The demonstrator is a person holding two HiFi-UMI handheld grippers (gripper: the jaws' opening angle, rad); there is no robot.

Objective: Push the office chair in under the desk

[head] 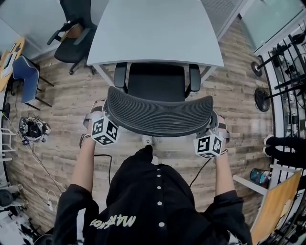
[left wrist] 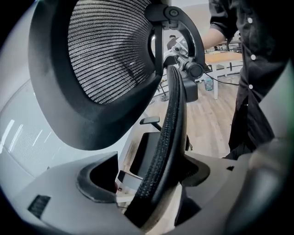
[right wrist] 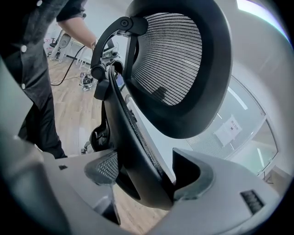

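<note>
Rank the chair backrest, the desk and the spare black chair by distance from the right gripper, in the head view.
1. The chair backrest, between the right gripper's jaws.
2. The desk, straight ahead.
3. The spare black chair, far upper left.

Light in the head view was bright, even and diffuse, falling from above; the desk (head: 158, 28) top read pale and flat, without glare; shadows on the wooden floor (head: 229, 95) around the office chair (head: 160, 115) were soft and faint; the floorboards bowed at the left and right edges. Both gripper views curved strongly and darkened at their corners; the bodies of the left gripper (left wrist: 151, 183) and right gripper (right wrist: 142, 179), nearest the lens, were blurred, while the chair's mesh was sharp; a bright light strip (right wrist: 250, 7) flared at the far right.
</note>
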